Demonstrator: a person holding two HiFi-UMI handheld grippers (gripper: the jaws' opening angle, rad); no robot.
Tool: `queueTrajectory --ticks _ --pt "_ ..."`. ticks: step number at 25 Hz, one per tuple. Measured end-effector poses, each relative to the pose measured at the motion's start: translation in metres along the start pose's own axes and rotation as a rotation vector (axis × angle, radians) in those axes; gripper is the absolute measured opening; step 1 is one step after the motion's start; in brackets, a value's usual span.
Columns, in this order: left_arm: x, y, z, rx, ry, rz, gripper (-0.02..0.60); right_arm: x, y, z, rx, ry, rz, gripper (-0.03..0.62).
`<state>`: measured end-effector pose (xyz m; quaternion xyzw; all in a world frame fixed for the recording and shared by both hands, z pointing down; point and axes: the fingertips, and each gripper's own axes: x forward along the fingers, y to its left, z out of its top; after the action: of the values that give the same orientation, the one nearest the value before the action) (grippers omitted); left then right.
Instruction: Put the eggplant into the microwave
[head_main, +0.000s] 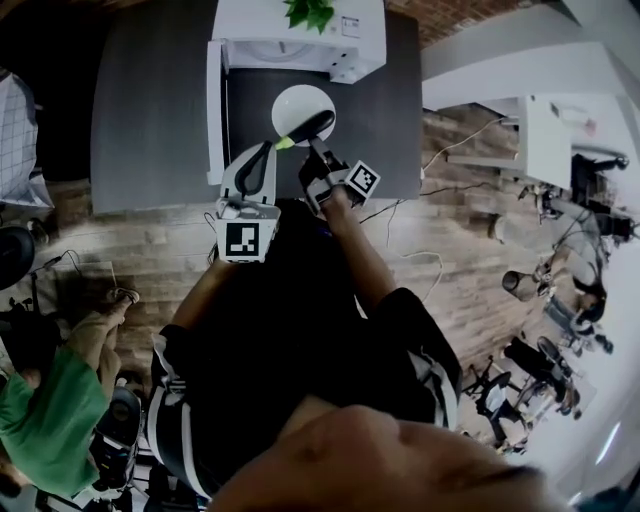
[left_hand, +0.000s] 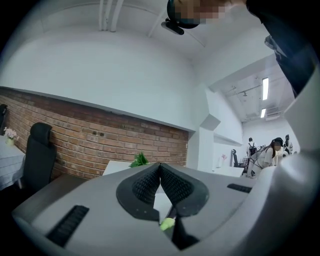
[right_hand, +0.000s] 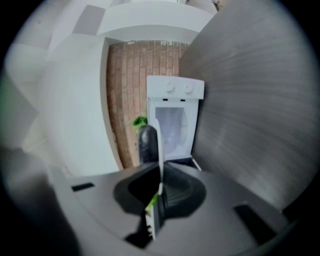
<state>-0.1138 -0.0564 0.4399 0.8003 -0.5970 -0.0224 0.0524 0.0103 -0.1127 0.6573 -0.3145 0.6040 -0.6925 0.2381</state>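
The eggplant (head_main: 314, 125) lies on a white plate (head_main: 300, 104) in front of the microwave (head_main: 300, 38), whose door (head_main: 214, 110) stands swung open to the left over the dark table (head_main: 150, 100). The right gripper (head_main: 320, 152) has its jaws closed almost fully, pinching the near rim of the plate. In the right gripper view the plate shows edge-on as a thin white line between the jaws, with the dark eggplant just beyond. The plate seems to be held clear of the table, though the blur makes that uncertain. The left gripper (head_main: 267, 148) sits just beside the eggplant's green stem (head_main: 285, 143), with its jaws pressed together at the tips and nothing between them. A green plant (head_main: 310, 12) sits on top of the microwave.
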Motion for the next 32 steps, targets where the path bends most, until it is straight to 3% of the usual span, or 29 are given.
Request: queueTrajectory --ticks 19,32 --pt "0.050 0.006 0.007 -0.015 -0.016 0.161 0.037 0.071 -0.002 0.045 -0.057 0.155 -0.013 0.038" --pt "0.080 0.007 0.008 -0.011 -0.025 0.211 0.037 0.116 -0.027 0.076 -0.060 0.182 -0.054 0.039"
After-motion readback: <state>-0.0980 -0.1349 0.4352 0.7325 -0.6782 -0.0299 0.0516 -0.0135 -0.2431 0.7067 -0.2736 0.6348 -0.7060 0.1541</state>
